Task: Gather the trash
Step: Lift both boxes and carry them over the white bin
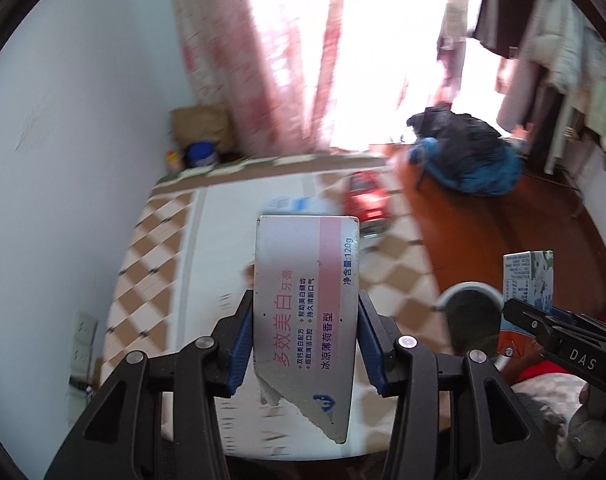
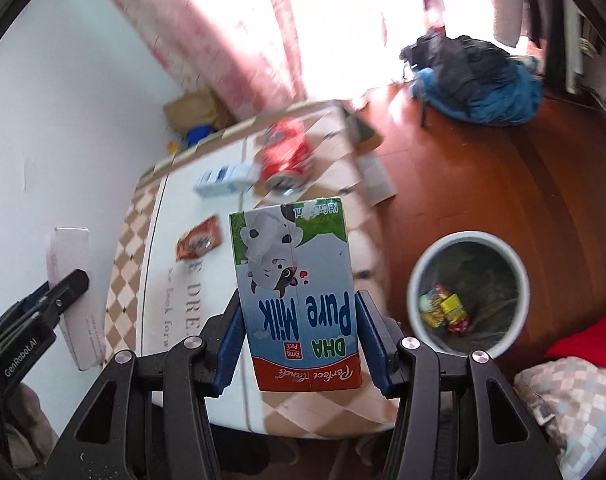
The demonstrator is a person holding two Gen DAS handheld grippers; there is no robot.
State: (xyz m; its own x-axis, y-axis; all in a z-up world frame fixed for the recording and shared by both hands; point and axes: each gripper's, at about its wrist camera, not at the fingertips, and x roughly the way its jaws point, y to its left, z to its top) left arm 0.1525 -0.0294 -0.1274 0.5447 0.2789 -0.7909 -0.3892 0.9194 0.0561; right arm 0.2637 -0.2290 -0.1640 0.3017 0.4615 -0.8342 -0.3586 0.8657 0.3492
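Checkered brown-and-white cloth covers a low table (image 2: 159, 208) set against a pale wall, with pink curtains (image 2: 207, 40) glowing in window light behind it. Beyond the table, a dark and blue bag (image 2: 479, 80) is seen on the reddish wooden floor. On the table lie a red can (image 2: 283, 156) tipped on its side, a small blue-and-white box (image 2: 227, 180) beside it, and an orange packet (image 2: 199, 242). A white bin (image 2: 469, 296) with wrappers inside stands on the floor right of the table. A torn toothpaste box (image 1: 307, 320) is clamped in the left gripper (image 1: 306, 340); a milk carton (image 2: 299, 300) is clamped in the right gripper (image 2: 301, 336), both raised above the table.
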